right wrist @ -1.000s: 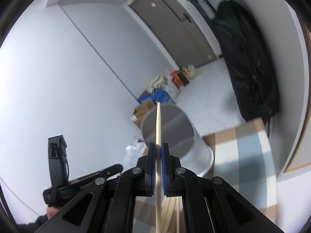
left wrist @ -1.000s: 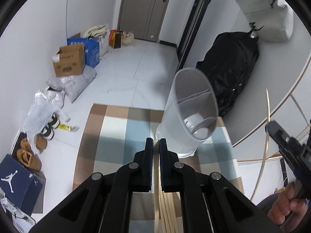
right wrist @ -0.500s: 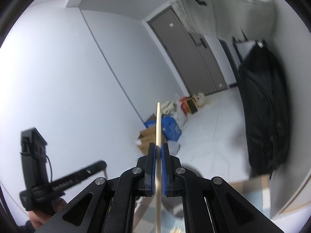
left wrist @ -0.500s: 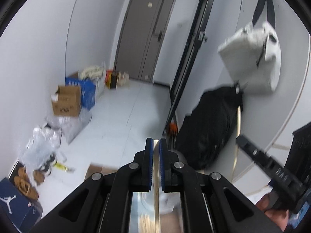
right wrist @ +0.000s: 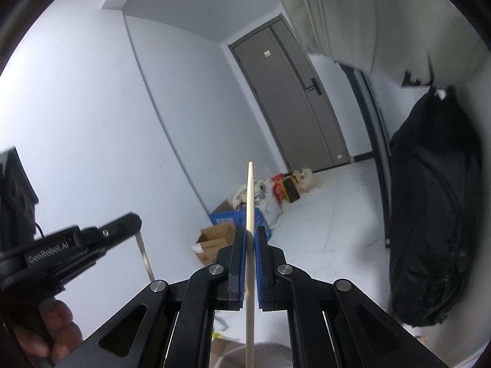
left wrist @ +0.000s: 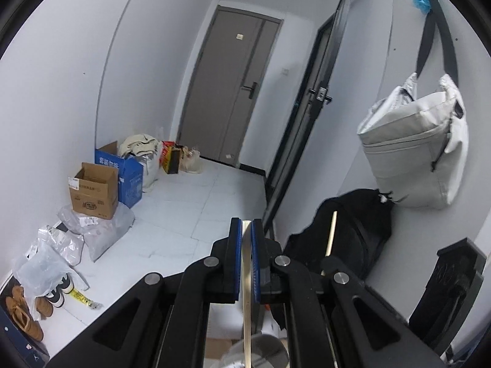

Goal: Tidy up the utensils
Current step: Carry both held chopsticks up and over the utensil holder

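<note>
In the left wrist view, the left gripper is clenched on a thin wooden stick, which runs between the blue pads and down toward the holder; only the rim of the holder shows, below the fingers at the bottom edge. A second earlier the holder stood large just ahead of the fingers, so this hand has risen and tilted up, and now the door and the bags on the wall fill the view. To the right of the fingers, the right gripper shows with its own stick pointing up. In the right wrist view, the right gripper grasps that stick, which stands well past the fingertips; the holder has sunk from ahead of the fingers to the lower edge. The left gripper is to the left. I judge that both sticks are lifted clear and must next come down into the holder.
</note>
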`<action>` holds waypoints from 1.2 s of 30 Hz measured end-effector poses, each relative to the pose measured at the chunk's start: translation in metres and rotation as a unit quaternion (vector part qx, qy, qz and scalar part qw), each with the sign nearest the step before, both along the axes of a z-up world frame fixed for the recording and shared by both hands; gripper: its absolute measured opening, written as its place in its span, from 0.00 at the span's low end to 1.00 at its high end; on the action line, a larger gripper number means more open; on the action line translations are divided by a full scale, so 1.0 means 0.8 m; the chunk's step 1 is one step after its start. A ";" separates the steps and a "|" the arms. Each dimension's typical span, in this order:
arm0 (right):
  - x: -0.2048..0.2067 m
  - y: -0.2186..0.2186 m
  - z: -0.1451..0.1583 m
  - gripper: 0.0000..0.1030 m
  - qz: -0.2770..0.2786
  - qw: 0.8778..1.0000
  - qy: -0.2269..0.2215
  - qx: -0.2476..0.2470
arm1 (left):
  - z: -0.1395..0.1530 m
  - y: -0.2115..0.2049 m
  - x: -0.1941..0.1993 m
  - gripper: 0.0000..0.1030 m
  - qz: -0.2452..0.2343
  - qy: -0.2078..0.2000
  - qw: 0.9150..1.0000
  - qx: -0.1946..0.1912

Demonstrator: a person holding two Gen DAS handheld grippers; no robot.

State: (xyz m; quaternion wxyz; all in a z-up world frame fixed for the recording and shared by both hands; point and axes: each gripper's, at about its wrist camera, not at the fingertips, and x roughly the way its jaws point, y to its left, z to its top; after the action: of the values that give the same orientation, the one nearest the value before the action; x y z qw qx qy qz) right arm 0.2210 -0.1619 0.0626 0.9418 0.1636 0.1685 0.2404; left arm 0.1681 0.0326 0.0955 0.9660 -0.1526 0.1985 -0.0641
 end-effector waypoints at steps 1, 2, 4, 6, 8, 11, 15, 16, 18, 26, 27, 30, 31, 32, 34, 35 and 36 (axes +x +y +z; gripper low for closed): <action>0.006 0.005 -0.006 0.05 -0.003 1.000 0.001 -0.003 | -0.004 0.000 0.003 0.02 0.002 -0.001 1.000 -0.001; 0.012 0.006 -0.011 0.05 -0.005 1.000 0.002 -0.003 | -0.009 -0.001 0.004 0.02 0.006 -0.004 1.000 0.002; 0.023 0.011 -0.022 0.05 -0.013 1.000 0.002 -0.001 | -0.016 -0.002 0.004 0.02 0.015 -0.016 1.000 0.005; 0.025 0.012 -0.027 0.05 -0.018 1.000 0.001 0.004 | -0.021 -0.004 0.003 0.02 0.018 -0.027 0.999 0.009; 0.028 0.015 -0.033 0.05 -0.026 1.000 0.000 0.004 | -0.028 -0.003 0.002 0.02 0.020 -0.037 0.999 0.013; 0.023 0.014 -0.045 0.05 -0.037 0.999 -0.013 -0.006 | -0.034 -0.006 0.001 0.02 0.021 -0.047 0.999 0.017; 0.015 0.015 -0.058 0.05 -0.043 0.999 -0.024 -0.007 | -0.041 -0.010 0.004 0.02 0.017 -0.050 0.998 0.021; 0.012 0.016 -0.060 0.05 -0.046 0.998 -0.028 -0.010 | -0.044 -0.013 0.005 0.02 0.016 -0.049 0.998 0.030; 0.009 0.017 -0.065 0.05 -0.047 0.998 -0.035 -0.015 | -0.050 -0.019 0.004 0.02 0.011 -0.051 0.998 0.042; -0.008 0.027 -0.068 0.04 -0.032 0.996 -0.060 -0.050 | -0.055 -0.024 -0.006 0.02 0.001 -0.053 0.997 0.056; -0.007 0.028 -0.067 0.04 -0.031 0.996 -0.060 -0.051 | -0.057 -0.026 -0.007 0.02 -0.001 -0.052 0.997 0.057; -0.008 0.022 -0.068 0.05 -0.018 0.997 -0.054 -0.052 | -0.058 -0.026 -0.010 0.02 -0.010 -0.045 0.997 0.059; -0.009 0.020 -0.069 0.04 -0.012 0.997 -0.050 -0.052 | -0.057 -0.026 -0.011 0.02 -0.019 -0.041 0.997 0.058; -0.012 0.019 -0.069 0.04 -0.005 0.997 -0.049 -0.055 | -0.057 -0.027 -0.013 0.02 -0.024 -0.038 0.997 0.059; -0.017 0.015 -0.069 0.04 0.006 0.997 -0.051 -0.062 | -0.060 -0.029 -0.013 0.02 -0.044 -0.028 0.997 0.059; -0.021 0.014 -0.069 0.04 0.012 0.996 -0.052 -0.067 | -0.059 -0.031 -0.014 0.02 -0.047 -0.021 0.997 0.064; -0.024 0.013 -0.071 0.04 0.022 0.996 -0.049 -0.070 | -0.060 -0.032 -0.015 0.02 -0.050 -0.019 0.996 0.065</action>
State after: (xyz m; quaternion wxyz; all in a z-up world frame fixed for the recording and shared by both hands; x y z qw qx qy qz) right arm 0.2018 -0.1513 0.0062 0.9525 0.0812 0.1424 0.2567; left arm 0.1562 0.0067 0.0479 0.9732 -0.0777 0.1909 -0.1017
